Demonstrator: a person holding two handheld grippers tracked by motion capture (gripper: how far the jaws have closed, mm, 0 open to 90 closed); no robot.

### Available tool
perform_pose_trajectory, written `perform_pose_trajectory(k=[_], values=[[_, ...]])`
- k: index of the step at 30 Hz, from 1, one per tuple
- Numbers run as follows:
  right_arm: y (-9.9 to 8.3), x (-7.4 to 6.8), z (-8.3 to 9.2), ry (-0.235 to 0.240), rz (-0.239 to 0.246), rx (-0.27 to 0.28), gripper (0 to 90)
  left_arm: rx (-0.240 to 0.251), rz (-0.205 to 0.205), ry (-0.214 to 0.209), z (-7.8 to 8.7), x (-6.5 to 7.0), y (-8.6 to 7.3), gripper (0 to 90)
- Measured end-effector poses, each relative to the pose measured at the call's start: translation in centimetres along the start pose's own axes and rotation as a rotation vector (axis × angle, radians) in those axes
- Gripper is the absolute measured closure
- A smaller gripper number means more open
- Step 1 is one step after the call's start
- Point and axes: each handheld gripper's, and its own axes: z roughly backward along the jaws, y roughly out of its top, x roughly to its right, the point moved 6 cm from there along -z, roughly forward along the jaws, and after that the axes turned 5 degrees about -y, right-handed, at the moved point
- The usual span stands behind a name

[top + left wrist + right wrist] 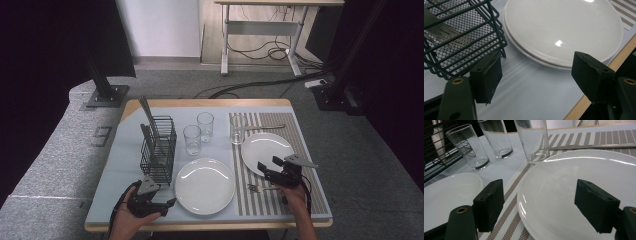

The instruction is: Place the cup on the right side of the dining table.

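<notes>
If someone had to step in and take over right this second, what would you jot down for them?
Left gripper: open, holding nothing, low near the table's front edge beside the wire cutlery basket and the near plate.
Right gripper: open, holding nothing, over the plate on the striped mat.
Set so far: that plate, one glass, a knife above it, a fork on the mat.
Left: two glasses, the near plate and the basket's cutlery appear unplaced.

Fork (pixel 262 188) beside right claw (pixel 269 167): tines too small to make out. Cutlery in wire basket (pixel 159 150) half-screened by mesh. Three glasses (pixel 499 137) cut off at right gripper view's top edge.
</notes>
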Motion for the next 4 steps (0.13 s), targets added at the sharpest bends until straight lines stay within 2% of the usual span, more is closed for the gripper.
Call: perform_pose_trajectory(k=[4], values=[[0.06, 0.03, 0.13, 0.007, -0.004, 0.014, 25.2, -0.001, -0.001, -0.001, 0.10, -0.03, 0.02, 24.8]])
